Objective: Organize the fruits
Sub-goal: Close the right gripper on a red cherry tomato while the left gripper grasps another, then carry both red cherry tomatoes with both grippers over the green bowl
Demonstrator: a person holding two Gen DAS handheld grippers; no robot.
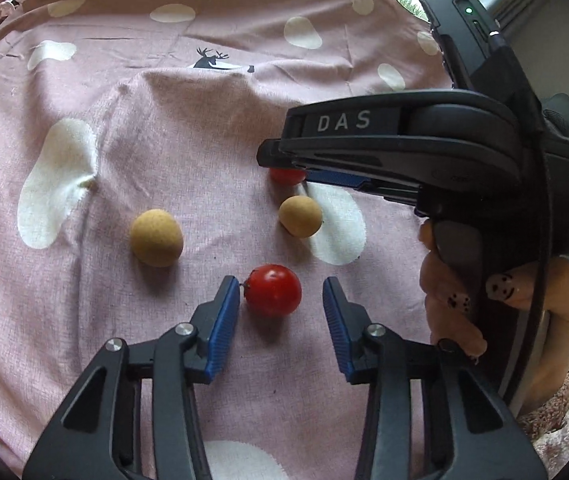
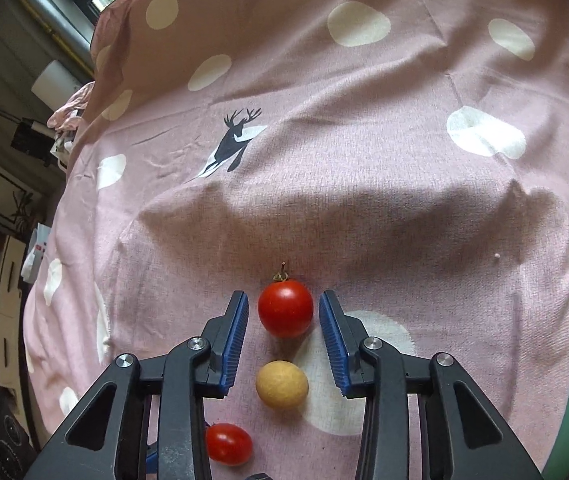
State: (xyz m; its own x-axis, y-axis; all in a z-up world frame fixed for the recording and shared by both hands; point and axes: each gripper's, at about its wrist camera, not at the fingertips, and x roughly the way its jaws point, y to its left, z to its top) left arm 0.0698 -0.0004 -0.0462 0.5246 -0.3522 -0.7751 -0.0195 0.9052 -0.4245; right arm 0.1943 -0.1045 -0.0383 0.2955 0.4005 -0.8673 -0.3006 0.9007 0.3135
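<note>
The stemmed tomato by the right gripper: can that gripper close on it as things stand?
Probably yes: the right gripper is open, its blue pads flanking the stemmed tomato, nothing between them.

The left gripper (image 1: 280, 292) stands spread, and a red tomato (image 1: 272, 290) fills the left part of the gap, touching the left pad and leaving room on its right. Ahead, a tan fruit (image 1: 300, 216) and the right gripper (image 1: 284, 160) block the way; another tan fruit (image 1: 156, 238) sits off to the left, with bare pink cloth (image 1: 188, 128) beyond. Between the right gripper's fingers, a stemmed tomato (image 2: 285, 309) leaves narrow gaps either side.
</note>
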